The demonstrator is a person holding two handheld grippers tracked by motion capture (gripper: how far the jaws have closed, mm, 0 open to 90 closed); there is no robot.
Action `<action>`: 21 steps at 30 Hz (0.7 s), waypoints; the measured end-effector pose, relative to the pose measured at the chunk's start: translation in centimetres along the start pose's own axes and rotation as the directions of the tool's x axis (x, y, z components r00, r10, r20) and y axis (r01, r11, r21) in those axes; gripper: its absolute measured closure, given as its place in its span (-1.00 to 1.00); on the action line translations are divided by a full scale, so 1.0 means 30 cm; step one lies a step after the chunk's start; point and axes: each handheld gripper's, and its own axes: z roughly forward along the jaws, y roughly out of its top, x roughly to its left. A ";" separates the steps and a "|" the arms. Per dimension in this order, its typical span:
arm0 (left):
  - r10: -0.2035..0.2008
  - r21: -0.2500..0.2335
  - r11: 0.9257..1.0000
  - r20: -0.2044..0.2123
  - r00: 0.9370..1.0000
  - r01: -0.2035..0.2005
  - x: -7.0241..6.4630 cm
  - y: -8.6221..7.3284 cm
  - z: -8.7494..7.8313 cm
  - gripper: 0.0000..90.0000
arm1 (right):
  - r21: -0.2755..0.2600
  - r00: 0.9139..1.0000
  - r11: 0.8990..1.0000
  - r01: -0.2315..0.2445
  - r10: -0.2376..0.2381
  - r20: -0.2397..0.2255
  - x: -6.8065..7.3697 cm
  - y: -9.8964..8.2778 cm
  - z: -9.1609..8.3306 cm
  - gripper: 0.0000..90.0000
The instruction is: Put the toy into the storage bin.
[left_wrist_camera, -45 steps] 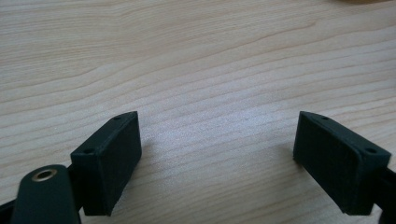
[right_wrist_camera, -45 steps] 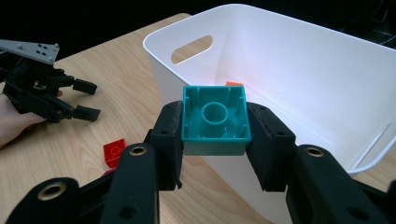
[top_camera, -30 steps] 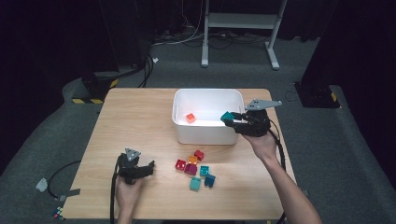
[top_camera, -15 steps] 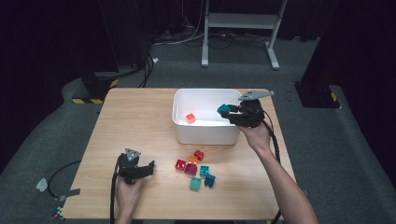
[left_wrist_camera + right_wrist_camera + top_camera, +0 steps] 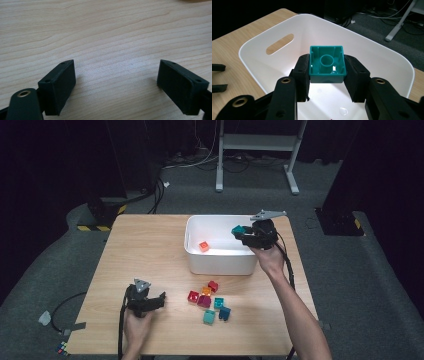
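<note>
**Desk:** While the right tongs [image 5: 326, 72] hang over the white bin [image 5: 195, 251], what are they pinching?

**Photographer:** A teal block [image 5: 327, 64], clamped between both pads with its hollow underside facing the camera on the tongs. From above, block [image 5: 238, 229] and tongs [image 5: 245, 236] sit just inside the bin's right wall, near the counter's [image 5: 145, 250] far right corner.

**Desk:** Anything in the bin?

**Photographer:** One orange block [image 5: 203, 246] on its floor, toward the left side.

**Desk:** And the left tongs?

**Photographer:** Left tongs [image 5: 116, 82] are spread wide with bare wood between the pads, nothing gripped. From above they [image 5: 160, 301] rest on the counter near its front left corner, hand around them.

**Desk:** The loose pieces?

**Photographer:** A cluster [image 5: 210, 301] of red, orange, magenta and teal blocks lies on the counter in front of the bin, toward the near edge, between the two hands and apart from both tongs.
</note>
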 end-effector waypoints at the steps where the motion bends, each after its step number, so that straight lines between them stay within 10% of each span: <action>1: 0.000 0.000 1.000 0.000 1.000 0.000 0.000 0.000 0.000 -0.66 | 0.006 1.000 1.000 -0.004 0.004 0.005 -0.009 0.001 0.016 0.30; 21: 0.000 0.000 1.000 0.000 1.000 0.000 0.000 0.000 0.000 -0.66 | 0.060 0.999 0.998 -0.010 0.007 0.047 -0.039 -0.015 0.124 0.30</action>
